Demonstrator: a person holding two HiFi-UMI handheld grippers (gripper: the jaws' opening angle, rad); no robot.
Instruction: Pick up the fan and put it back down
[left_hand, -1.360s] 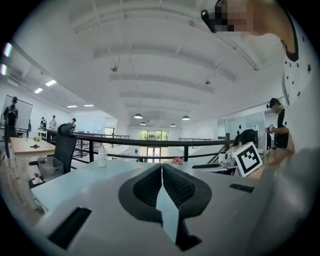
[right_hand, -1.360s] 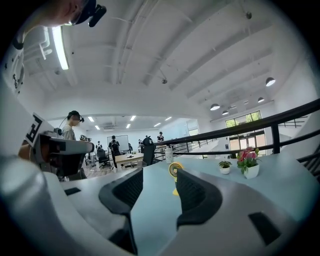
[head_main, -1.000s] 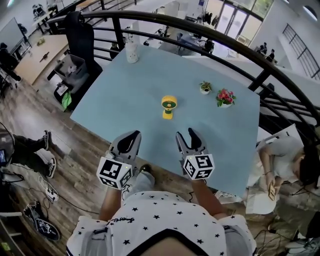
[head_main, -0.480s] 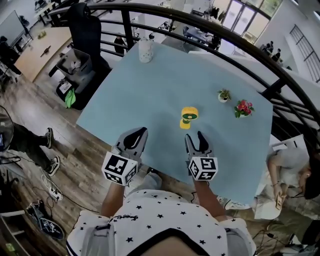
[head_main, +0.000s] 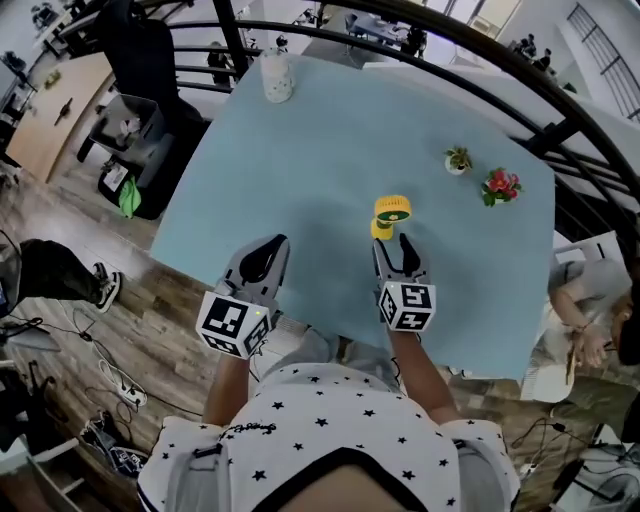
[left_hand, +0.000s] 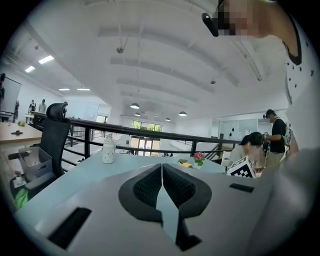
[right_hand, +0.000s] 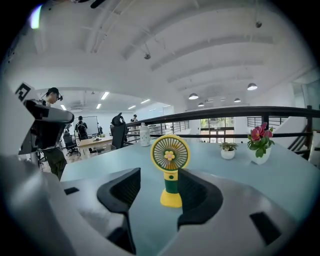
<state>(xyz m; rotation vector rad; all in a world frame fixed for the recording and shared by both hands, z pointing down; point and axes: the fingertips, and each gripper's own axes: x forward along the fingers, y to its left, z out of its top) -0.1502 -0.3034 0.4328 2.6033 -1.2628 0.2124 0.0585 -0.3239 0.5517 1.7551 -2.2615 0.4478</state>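
A small yellow fan with a green stem stands upright on the light blue table. In the right gripper view the fan faces me in the gap between the jaws. My right gripper is open at the fan's base. Its jaws have just been opening, and the pads stand clear of the fan on either side. My left gripper hovers over the table's near edge to the fan's left. Its jaws are shut with nothing in them.
A white jar stands at the table's far left corner. A small potted plant and a pot of red flowers sit beyond the fan on the right. A black railing curves behind. A person sits at the right.
Both grippers have moved forward over the table's near edge. The right one has come up to the fan, which now stands at its tips, and its jaws look wider.
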